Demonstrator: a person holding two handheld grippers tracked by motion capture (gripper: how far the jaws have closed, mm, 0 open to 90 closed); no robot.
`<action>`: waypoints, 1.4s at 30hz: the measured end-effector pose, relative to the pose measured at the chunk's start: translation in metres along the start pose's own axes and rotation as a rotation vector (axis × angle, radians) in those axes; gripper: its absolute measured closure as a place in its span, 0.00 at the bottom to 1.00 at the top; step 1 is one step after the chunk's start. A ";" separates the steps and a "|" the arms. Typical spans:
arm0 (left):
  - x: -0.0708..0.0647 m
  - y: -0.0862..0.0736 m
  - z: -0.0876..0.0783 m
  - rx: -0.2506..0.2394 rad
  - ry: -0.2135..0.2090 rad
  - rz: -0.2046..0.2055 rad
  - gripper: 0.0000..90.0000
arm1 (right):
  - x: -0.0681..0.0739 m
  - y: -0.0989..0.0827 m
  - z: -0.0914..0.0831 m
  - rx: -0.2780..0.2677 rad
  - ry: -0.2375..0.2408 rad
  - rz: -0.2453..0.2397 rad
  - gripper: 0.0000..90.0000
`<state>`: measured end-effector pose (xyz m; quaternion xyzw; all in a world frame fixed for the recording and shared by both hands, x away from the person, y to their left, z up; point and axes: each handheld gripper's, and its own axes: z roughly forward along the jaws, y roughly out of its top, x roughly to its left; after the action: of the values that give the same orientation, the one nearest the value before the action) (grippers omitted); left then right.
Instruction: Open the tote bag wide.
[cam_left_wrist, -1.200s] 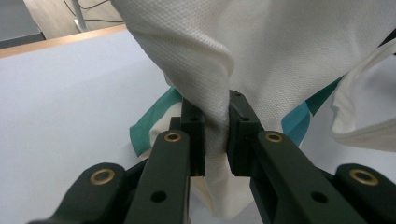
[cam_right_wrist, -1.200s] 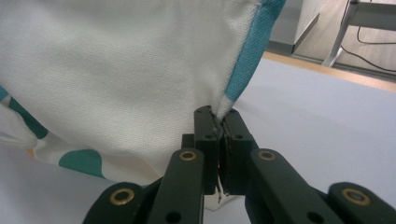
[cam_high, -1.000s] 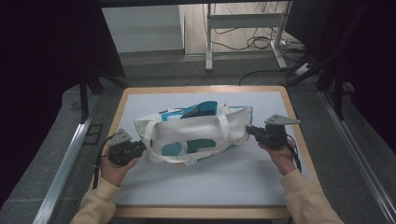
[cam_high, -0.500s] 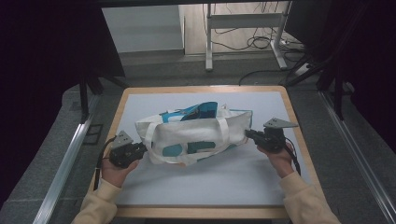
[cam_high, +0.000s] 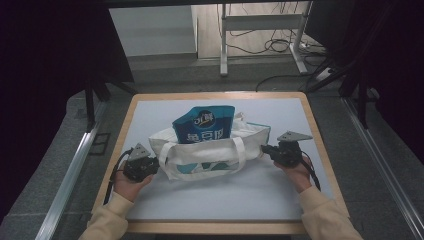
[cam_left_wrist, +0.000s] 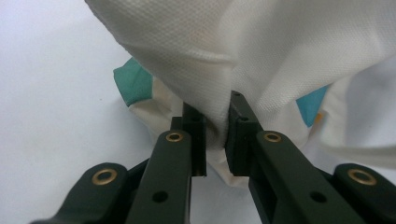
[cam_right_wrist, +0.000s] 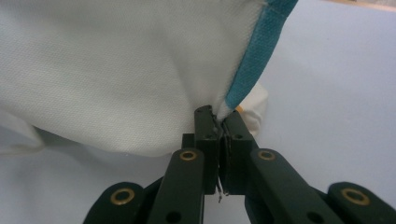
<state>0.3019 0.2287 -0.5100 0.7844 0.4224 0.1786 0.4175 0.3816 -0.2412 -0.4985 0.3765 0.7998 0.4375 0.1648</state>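
While the left gripper (cam_high: 156, 167) sits low at the tabletop (cam_high: 210, 200), its jaws are clenched on a fold of the white tote bag (cam_high: 200, 157) at that end. Between the two sets of jaws the bag stands stretched, and a blue pouch (cam_high: 204, 125) rises upright out of its mouth. Over at the far end, the right gripper (cam_high: 264, 149) has its jaws pinched tight on the bag's teal-trimmed edge (cam_right_wrist: 254, 60).

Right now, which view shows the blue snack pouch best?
The high view: the blue snack pouch stands up out of the white tote bag, label readable. Both gripper views give close-ups of bag fabric pinched in their jaws instead.
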 end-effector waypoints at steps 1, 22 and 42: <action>0.000 0.000 0.001 0.004 0.002 0.001 0.90 | 0.000 -0.001 0.001 0.006 0.002 0.003 0.96; 0.004 -0.008 0.020 0.060 0.007 -0.004 0.90 | 0.002 -0.012 0.010 0.065 0.009 0.004 0.96; 0.002 -0.005 -0.040 -0.078 0.083 -0.033 0.40 | -0.002 -0.002 -0.026 -0.078 -0.031 0.071 0.50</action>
<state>0.2753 0.2522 -0.4908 0.7523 0.4451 0.2205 0.4328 0.3667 -0.2581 -0.4858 0.4047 0.7656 0.4681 0.1762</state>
